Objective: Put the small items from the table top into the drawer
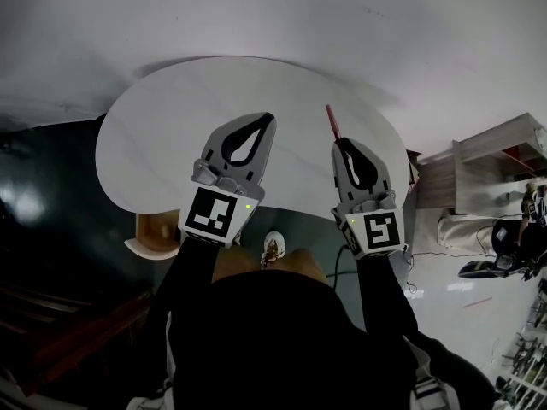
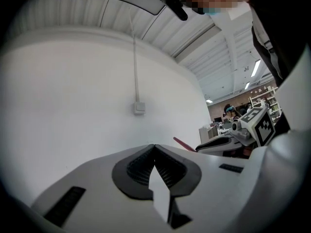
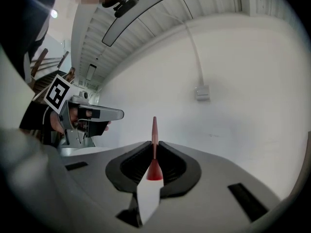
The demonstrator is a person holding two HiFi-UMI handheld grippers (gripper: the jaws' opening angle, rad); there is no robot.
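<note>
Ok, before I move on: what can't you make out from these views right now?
- Red stick in the shut right gripper: too thin, and mostly between the jaws, to identify.
- Drawer: in the head view the person's torso covers the table's near edge; the wooden shape below is partly hidden.
- Other small items: the left gripper and the right one hide part of the table top.

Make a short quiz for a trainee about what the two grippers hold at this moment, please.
1. True or false: the right gripper has its jaws shut on a thin red stick.
2. What is between the jaws of the left gripper? A) a red stick B) nothing C) a cup
3. Fill in: the table top is ____ in colour.
Key: 1 true; 2 B; 3 white.
</note>
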